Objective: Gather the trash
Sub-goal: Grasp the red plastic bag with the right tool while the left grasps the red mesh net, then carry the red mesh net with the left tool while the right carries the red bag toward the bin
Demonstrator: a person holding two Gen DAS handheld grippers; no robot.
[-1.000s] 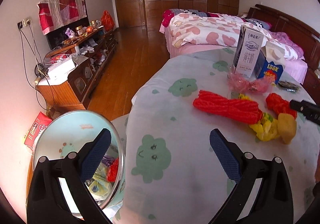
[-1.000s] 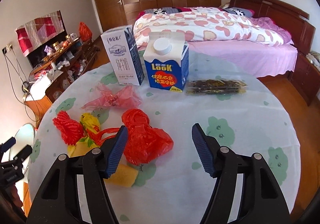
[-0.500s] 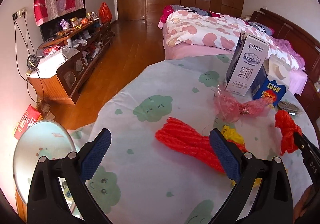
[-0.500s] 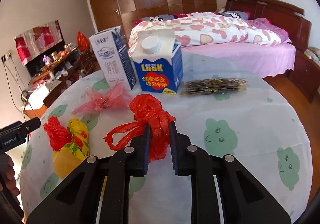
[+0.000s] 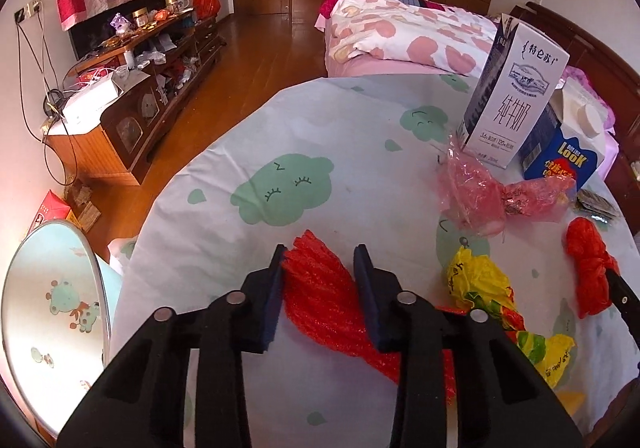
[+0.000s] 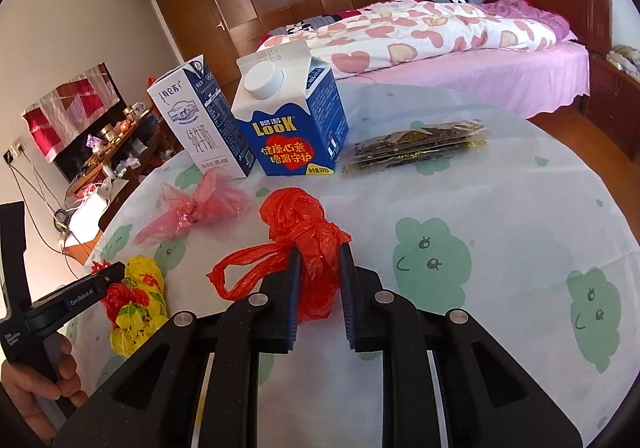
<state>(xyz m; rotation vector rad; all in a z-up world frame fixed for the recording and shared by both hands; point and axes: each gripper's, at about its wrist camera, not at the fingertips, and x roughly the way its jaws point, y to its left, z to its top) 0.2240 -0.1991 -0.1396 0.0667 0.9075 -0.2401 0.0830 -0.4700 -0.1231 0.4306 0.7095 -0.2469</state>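
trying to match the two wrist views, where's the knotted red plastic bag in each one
Left wrist: red plastic bag at the far right edge, on the tip of the right gripper.
Right wrist: lower centre, pinched in the right gripper.
Shared landmark: the white milk carton.

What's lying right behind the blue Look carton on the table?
Nothing shows behind the Look carton except tablecloth and the bed beyond. The strip directly behind it is hidden by the carton.
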